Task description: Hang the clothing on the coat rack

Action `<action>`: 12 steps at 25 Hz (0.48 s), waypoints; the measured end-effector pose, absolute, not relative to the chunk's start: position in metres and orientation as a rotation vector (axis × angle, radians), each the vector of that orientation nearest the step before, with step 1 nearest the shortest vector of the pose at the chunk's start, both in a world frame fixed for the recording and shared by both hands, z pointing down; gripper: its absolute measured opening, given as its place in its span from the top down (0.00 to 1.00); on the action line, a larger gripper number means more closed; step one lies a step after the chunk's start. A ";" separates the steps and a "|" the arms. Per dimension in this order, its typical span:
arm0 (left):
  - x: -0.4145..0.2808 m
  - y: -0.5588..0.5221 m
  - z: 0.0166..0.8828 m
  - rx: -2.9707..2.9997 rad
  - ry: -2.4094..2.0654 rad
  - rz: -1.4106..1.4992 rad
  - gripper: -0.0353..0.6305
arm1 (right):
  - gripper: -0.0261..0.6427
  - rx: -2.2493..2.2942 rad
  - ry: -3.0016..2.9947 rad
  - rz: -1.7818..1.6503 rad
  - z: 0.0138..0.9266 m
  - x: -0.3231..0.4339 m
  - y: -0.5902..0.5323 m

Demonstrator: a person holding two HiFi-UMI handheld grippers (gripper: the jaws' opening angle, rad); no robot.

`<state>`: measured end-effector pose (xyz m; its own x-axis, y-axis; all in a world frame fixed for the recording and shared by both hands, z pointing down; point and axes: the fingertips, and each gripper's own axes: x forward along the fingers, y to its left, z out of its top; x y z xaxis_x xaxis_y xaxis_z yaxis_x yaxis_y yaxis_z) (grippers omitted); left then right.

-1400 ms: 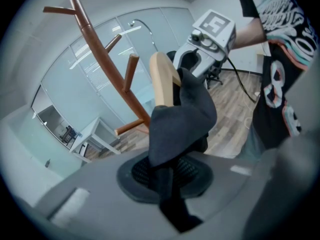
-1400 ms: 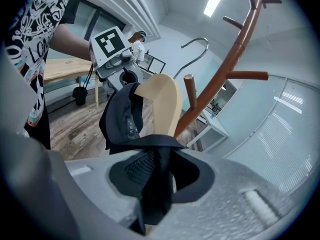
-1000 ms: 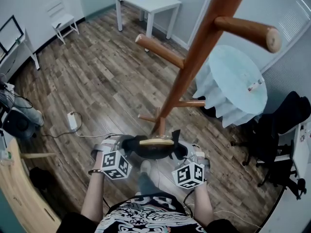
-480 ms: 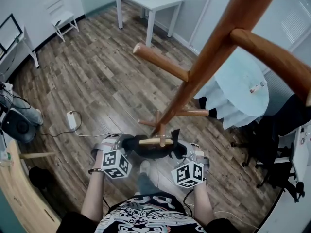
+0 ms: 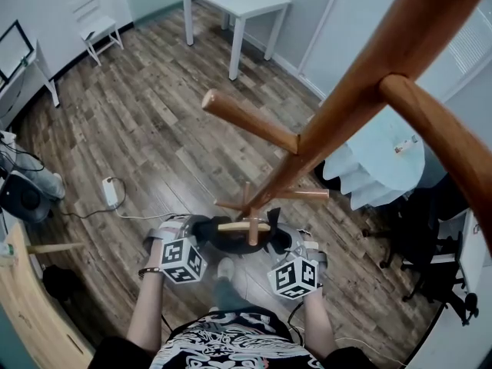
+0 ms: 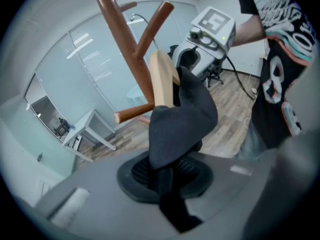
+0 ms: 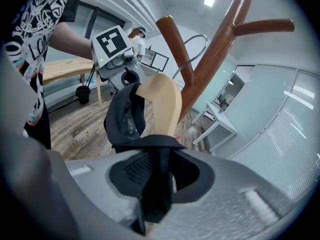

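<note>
— Left gripper (image 6: 167, 176): gripping anything?
— Pinching a fold of the dark clothing (image 6: 182, 119), closing almost fully on the cloth and pressing it from both sides.
— And the right gripper (image 7: 157, 171)?
— Clamping another fold of the same clothing, standing somewhat wider, bunching the cloth up in the gap.
— Lying where, the clothing?
— Draping over a pale wooden hanger (image 7: 162, 104), stretching between the two grippers, hanging low in front of the person in the head view, above the wood floor (image 5: 154, 121).
— Resting on the coat rack (image 5: 346, 106) yet?
— Hovering close before the brown post, well below the slanting upper pegs (image 5: 250, 119). Curving a wire hook (image 7: 196, 46) up beside one peg in the right gripper view; touching it or not, impossible to tell.
</note>
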<state>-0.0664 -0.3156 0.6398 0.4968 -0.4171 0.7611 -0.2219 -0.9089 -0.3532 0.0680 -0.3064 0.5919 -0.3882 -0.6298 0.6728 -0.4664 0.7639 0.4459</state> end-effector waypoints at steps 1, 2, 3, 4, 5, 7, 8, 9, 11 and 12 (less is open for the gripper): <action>-0.066 -0.318 0.641 -2.532 0.547 -1.376 0.91 | 0.82 0.818 -2.054 -0.226 0.593 0.068 -0.308; -0.065 -0.319 0.642 -2.534 0.546 -1.379 0.91 | 0.82 0.813 -2.055 -0.224 0.594 0.068 -0.310; -0.065 -0.320 0.644 -2.536 0.546 -1.384 0.91 | 0.82 0.806 -2.055 -0.222 0.596 0.067 -0.312; -0.065 -0.321 0.646 -2.539 0.545 -1.389 0.91 | 0.82 0.799 -2.055 -0.220 0.598 0.066 -0.313; -0.065 -0.322 0.648 -2.542 0.543 -1.393 0.91 | 0.82 0.792 -2.055 -0.218 0.600 0.065 -0.314; -0.065 -0.323 0.652 -2.546 0.537 -1.399 0.91 | 0.82 0.781 -2.055 -0.216 0.603 0.063 -0.315; -0.065 -0.324 0.654 -2.547 0.536 -1.402 0.91 | 0.82 0.777 -2.055 -0.214 0.605 0.063 -0.316; -0.065 -0.325 0.656 -2.546 0.535 -1.405 0.91 | 0.82 0.776 -2.056 -0.213 0.606 0.063 -0.317; -0.064 -0.328 0.658 -2.546 0.533 -1.409 0.91 | 0.82 0.776 -2.057 -0.208 0.609 0.064 -0.320; -0.063 -0.328 0.659 -2.545 0.530 -1.411 0.91 | 0.82 0.775 -2.056 -0.203 0.610 0.065 -0.320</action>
